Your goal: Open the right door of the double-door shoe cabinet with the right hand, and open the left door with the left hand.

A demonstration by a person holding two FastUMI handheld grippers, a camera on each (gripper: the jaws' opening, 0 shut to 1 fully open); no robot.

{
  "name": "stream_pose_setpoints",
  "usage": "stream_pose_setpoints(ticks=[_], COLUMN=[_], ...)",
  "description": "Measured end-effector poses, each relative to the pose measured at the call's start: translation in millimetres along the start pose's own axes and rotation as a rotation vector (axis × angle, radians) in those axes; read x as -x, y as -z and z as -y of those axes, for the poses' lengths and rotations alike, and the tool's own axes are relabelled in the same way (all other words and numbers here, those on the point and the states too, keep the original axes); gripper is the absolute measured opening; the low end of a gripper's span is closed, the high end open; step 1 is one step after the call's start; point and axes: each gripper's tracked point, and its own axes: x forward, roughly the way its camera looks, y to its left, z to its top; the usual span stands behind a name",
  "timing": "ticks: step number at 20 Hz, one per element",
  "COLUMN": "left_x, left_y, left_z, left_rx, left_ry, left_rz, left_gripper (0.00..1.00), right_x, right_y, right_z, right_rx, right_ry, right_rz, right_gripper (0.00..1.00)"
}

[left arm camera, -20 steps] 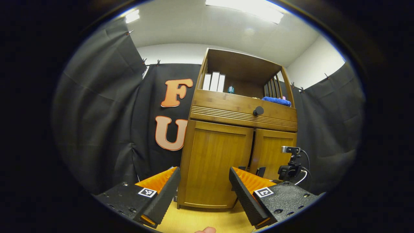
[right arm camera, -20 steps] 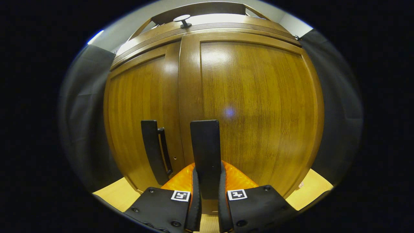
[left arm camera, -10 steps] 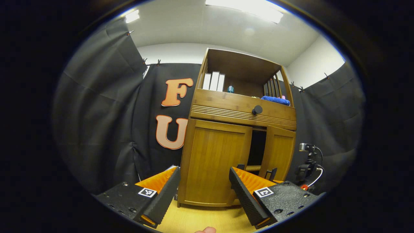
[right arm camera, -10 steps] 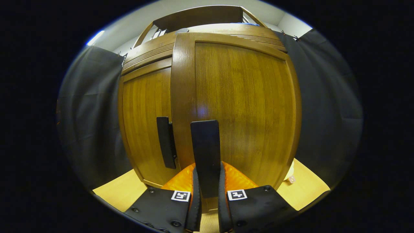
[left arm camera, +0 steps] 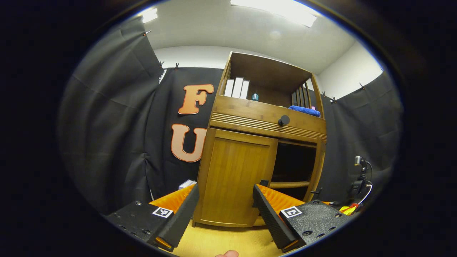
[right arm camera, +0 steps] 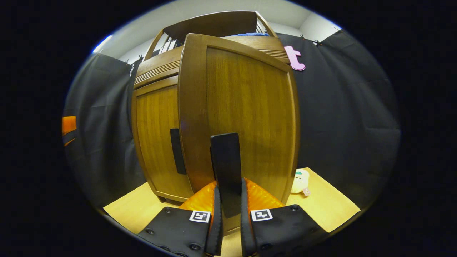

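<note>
Swung wider than half a second ago, the right door (right arm camera: 246, 117) now stands well out from the cabinet (left arm camera: 264, 119), baring a dark inside with a shelf (left arm camera: 289, 184). Its black handle (right arm camera: 225, 167) sits clamped between the nearly closed fingers of the right gripper (right arm camera: 230, 228). Beside it the left door (left arm camera: 237, 182) is shut, its handle (right arm camera: 175, 150) untouched. Short of that door, the left gripper (left arm camera: 225, 217) hangs with jaws wide apart, holding nothing. A blue cloth (left arm camera: 304, 110) lies on the upper shelf, and a small toy (right arm camera: 300, 181) rests on the floor by the right door
</note>
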Motion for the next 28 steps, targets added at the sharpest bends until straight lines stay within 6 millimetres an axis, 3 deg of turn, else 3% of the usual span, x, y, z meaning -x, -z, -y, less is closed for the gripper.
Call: stream_pose_setpoints(ticks=[1,2,4,6,9,10,15,16,17,19,20,28], left_x=[0,-1,-2,-3,-5,-6,-12,-12,-13,-12,-12,-7], left_y=[3,5,8,9,9,9,15,16,17,18,19,17], left_z=[2,3,5,7,8,10,22,25,26,30,30,20], left_rx=[0.006,0.012,0.019,0.023,0.018,0.018,0.033,0.037,0.041,0.045,0.046,0.056], left_ry=[0.009,0.015,0.024,0.031,0.038,0.042,0.073,0.078,0.083,0.09,0.092,0.07], left_rz=[-0.006,-0.012,-0.018,-0.02,-0.019,-0.018,-0.03,-0.033,-0.035,-0.039,-0.04,-0.026], left_gripper=[0.95,0.95,0.92,0.95,0.95,0.95,0.92,0.95,0.92,0.95,0.95,0.95], right_x=[6,12,26,36,55,61,78,79,82,83,84,87], right_y=[0,0,0,0,-3,-5,-11,-10,-10,-9,-10,-11], right_z=[5,12,25,39,70,79,126,136,142,148,153,196], right_rx=[0.001,-0.001,-0.004,-0.006,-0.008,-0.004,-0.02,-0.003,-0.008,-0.006,0.013,0.004], right_ry=[0.011,0.023,0.051,0.088,0.173,0.204,0.278,0.282,0.263,0.225,0.209,0.075], right_rz=[-0.001,-0.002,-0.001,0.005,0.025,0.027,0.052,0.048,0.049,0.044,0.039,0.016], right_gripper=[0.33,0.28,0.27,0.32,0.14,0.19,0.13,0.06,0.0,0.0,0.08,0.08])
